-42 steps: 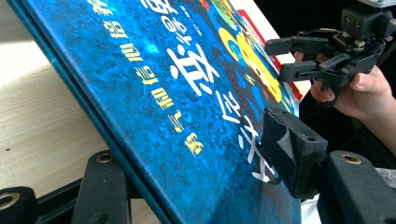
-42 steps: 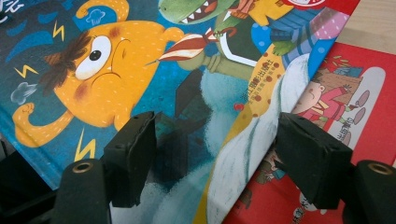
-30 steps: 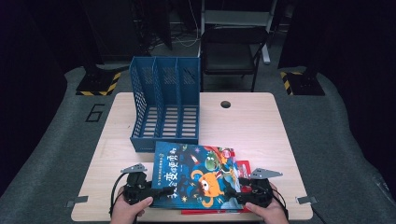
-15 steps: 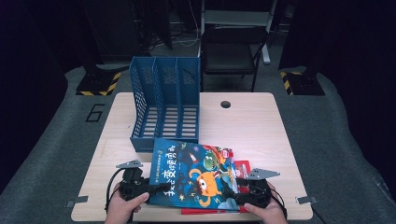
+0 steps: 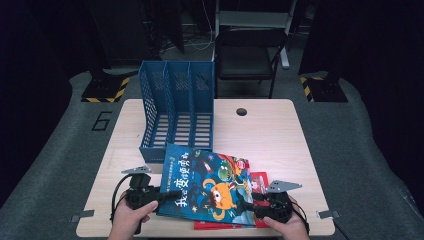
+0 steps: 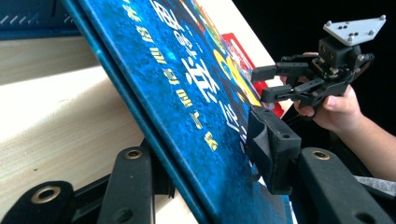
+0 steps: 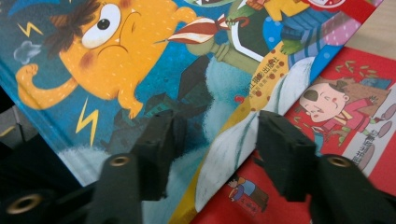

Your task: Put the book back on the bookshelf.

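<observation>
A blue picture book [image 5: 210, 185] with an orange monster on its cover is tilted, its left edge lifted off the table. My left gripper [image 5: 167, 194] is shut on that edge; in the left gripper view the book [image 6: 187, 93] sits clamped between my two jaws [image 6: 205, 154]. My right gripper [image 5: 250, 206] stands open at the book's near right corner. In the right gripper view its jaws [image 7: 215, 135] hover apart, one over the blue cover [image 7: 116, 70], the other over a red book [image 7: 336, 102] lying flat underneath.
A blue three-slot file rack [image 5: 177, 110] stands on the wooden table [image 5: 270, 135] just behind the books. A black chair [image 5: 247, 55] stands beyond the table's far edge. The red book [image 5: 260, 180] pokes out at the right.
The left gripper has risen a little with the blue book's left edge, tilting the book more steeply. The right gripper has barely moved.
</observation>
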`<state>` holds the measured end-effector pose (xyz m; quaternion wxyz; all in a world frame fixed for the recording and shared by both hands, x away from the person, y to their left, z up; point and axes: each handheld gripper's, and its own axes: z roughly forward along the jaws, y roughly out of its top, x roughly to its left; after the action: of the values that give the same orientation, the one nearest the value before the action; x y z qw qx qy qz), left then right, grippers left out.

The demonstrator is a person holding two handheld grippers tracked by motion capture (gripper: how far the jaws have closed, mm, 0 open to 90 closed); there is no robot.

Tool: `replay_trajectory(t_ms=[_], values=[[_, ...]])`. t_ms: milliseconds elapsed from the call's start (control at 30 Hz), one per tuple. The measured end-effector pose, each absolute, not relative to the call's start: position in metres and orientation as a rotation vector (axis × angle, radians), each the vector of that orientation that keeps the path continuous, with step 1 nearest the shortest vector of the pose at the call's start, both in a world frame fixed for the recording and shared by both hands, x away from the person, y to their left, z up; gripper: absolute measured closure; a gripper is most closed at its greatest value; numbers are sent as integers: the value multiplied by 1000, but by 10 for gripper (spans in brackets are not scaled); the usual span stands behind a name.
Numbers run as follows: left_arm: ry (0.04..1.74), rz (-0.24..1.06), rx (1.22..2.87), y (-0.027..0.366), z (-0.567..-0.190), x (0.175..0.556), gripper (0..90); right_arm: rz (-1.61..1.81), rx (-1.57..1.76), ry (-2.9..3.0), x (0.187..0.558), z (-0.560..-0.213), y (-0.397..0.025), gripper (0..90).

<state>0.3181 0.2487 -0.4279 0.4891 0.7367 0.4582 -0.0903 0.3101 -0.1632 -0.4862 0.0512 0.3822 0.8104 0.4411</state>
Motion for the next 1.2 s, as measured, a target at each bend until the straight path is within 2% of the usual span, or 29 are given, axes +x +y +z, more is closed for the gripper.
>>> replay_trajectory(t_ms=[133, 267, 1200], values=[[1111, -219, 1794, 250, -425, 319, 570, 1294, 1125, 2459, 308, -485, -164, 651], [1113, -217, 1794, 250, -424, 319, 571, 1230, 1130, 2443, 308, -485, -167, 721], [1124, -158, 1801, 270, -419, 318, 557, 1208, 1065, 2497, 311, -489, -151, 674]])
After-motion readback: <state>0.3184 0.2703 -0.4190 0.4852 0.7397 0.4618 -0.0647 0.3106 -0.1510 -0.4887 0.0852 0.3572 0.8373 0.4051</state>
